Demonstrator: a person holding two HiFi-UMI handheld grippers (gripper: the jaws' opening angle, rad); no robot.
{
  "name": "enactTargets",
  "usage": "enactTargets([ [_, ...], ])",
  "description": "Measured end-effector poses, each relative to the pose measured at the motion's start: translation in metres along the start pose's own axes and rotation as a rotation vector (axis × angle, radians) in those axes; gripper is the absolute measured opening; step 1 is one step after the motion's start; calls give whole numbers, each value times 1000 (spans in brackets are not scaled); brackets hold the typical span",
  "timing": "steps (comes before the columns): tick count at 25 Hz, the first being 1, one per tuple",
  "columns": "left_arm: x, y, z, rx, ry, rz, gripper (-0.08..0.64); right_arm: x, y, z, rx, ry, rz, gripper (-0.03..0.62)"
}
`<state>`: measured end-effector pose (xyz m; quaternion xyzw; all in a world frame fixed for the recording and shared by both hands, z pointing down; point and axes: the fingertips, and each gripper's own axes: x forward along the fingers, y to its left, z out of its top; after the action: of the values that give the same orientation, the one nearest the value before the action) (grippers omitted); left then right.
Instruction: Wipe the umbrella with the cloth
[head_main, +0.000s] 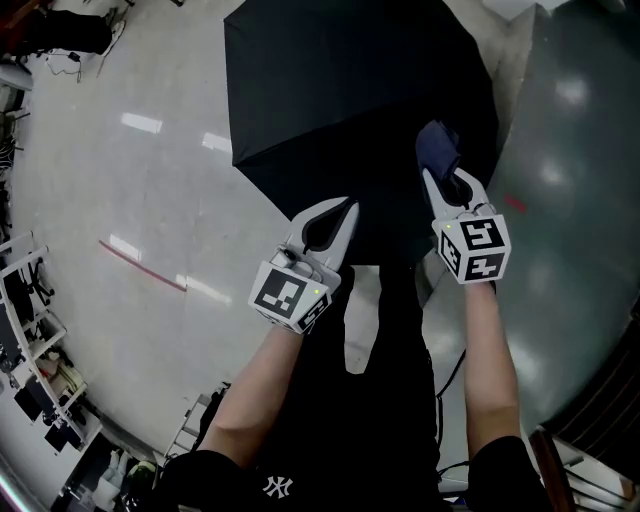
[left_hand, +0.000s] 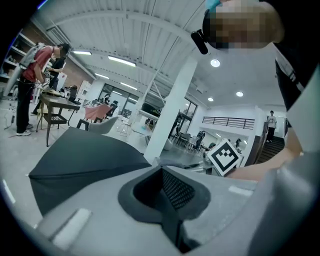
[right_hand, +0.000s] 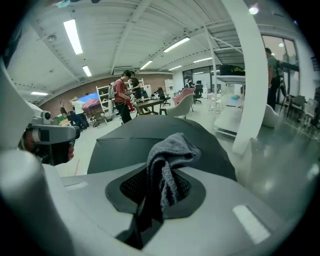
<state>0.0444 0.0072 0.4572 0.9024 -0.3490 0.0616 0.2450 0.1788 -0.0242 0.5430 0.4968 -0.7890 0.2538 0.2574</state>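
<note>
Right hand-held gripper (head_main: 433, 176) pinches the cloth (right_hand: 169, 150) over the open umbrella (head_main: 350, 90) for wiping; left hand-held gripper (head_main: 346, 210), pressed together and empty, hovers at the rim.

Light: ceiling strips (right_hand: 73, 36) are shining bright white, filling the hall evenly.
Glare: the floor (head_main: 150, 200) is throwing back white streaks and patches.
Shadow: the umbrella (head_main: 350, 90) is reading flat black, showing almost no detail.
Edges: both gripper views are bending strongly, darkening into black corners.
Focus: their foregrounds are looking soft.
</note>
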Motion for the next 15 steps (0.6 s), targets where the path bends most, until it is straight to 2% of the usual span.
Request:
enactTargets([
  [6, 55, -32, -11, 17, 18, 14, 0, -3, -83, -9, -10, 17, -29, 86],
  [15, 137, -68, -22, 7, 18, 3, 0, 18, -136, -22, -71, 44, 2, 87],
])
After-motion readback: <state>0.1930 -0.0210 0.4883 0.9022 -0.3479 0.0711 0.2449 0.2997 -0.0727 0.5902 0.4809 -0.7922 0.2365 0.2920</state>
